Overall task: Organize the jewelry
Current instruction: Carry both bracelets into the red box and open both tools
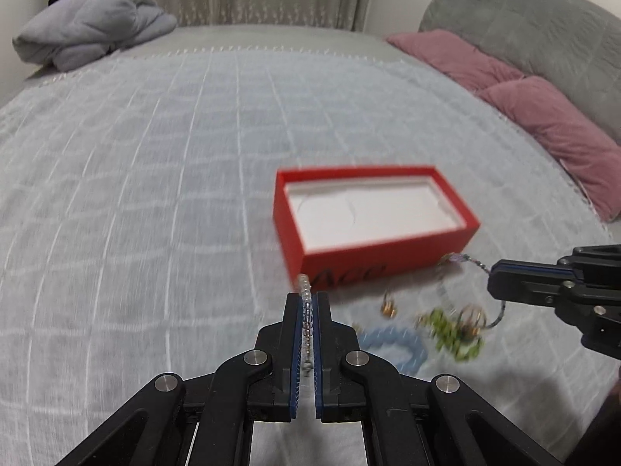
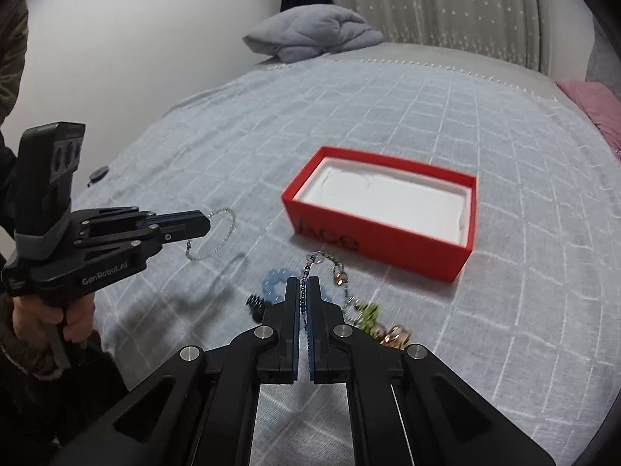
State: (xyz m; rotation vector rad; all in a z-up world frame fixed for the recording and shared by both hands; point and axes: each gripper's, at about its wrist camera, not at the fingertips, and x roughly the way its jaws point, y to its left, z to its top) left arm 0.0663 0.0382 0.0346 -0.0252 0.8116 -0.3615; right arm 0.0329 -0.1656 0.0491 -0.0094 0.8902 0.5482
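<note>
I am working over a wide bed with a pale blue-grey checked cotton spread (image 2: 388,116); a folded grey blanket (image 2: 314,31) lies at its far end before spotted curtains, and mauve pillows (image 1: 524,108) line the side right of my grippers. Ahead of both grippers sits an open red cardboard box with a white lining (image 2: 382,204), seemingly empty. My left gripper (image 1: 308,303) is clamped on a clear beaded bracelet (image 2: 217,235), lifted off the spread. My right gripper (image 2: 303,285) pinches a dark multicoloured beaded strand (image 2: 326,258). Between them lie a light blue bead bracelet (image 1: 392,343), green beads (image 1: 452,332) and gold rings (image 2: 396,336), all blurred.
</note>
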